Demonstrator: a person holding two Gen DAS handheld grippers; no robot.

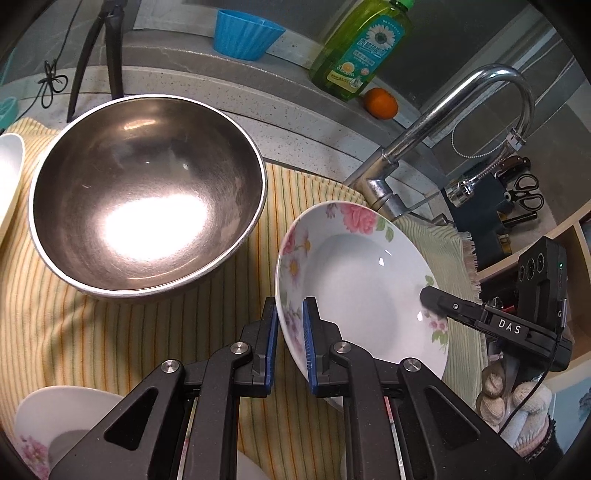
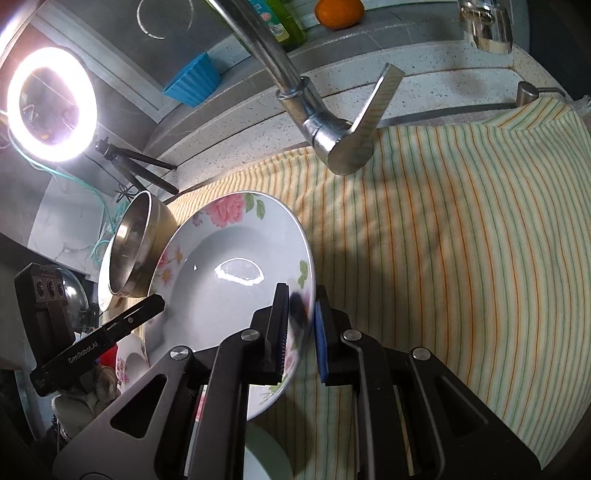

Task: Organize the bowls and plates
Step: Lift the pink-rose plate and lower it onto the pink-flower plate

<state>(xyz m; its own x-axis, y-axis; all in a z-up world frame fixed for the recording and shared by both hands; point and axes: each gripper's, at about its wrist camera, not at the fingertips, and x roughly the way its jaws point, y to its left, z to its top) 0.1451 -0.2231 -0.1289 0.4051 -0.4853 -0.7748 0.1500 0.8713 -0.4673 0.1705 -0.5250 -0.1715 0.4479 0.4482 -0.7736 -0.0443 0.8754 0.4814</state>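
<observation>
A white floral plate (image 1: 354,280) is held tilted above the striped cloth (image 1: 92,332). My left gripper (image 1: 290,325) is shut on its left rim. My right gripper (image 2: 301,317) straddles the opposite rim of the same plate (image 2: 229,273), pads close on it. The right gripper's finger shows in the left wrist view (image 1: 443,302). A large steel bowl (image 1: 147,192) sits on the cloth to the left; it also shows in the right wrist view (image 2: 133,251). More white floral dishes (image 1: 55,424) lie at the lower left.
A chrome faucet (image 1: 443,140) stands behind the plate. A green soap bottle (image 1: 362,48), an orange (image 1: 380,103) and a blue cup (image 1: 243,33) sit on the ledge. A ring light (image 2: 48,103) on a tripod glows at left. A knife block (image 1: 495,206) is at right.
</observation>
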